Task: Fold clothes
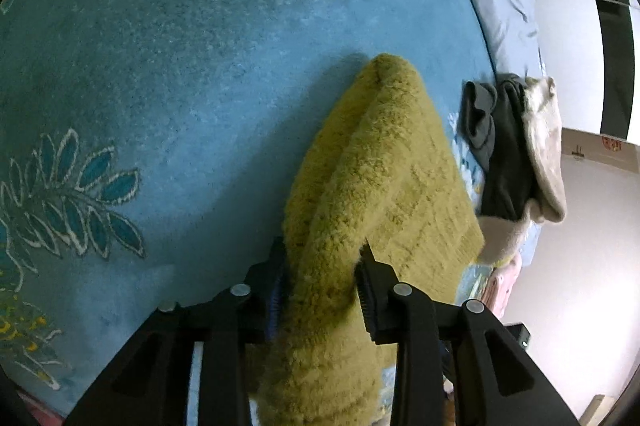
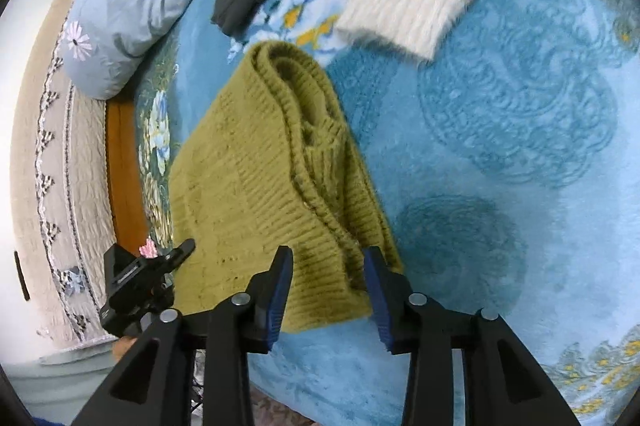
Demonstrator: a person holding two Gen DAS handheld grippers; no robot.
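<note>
Draping limply over the blue floral bedspread [image 2: 500,86], the soft, thick olive knit sweater [image 2: 280,166] is pinched at its edges by the left hand-held gripper [image 1: 322,266] and the right hand-held gripper [image 2: 328,278].

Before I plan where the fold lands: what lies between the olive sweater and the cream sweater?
In the right wrist view, only blue floral blanket shows between the olive sweater and cream sweater.
</note>
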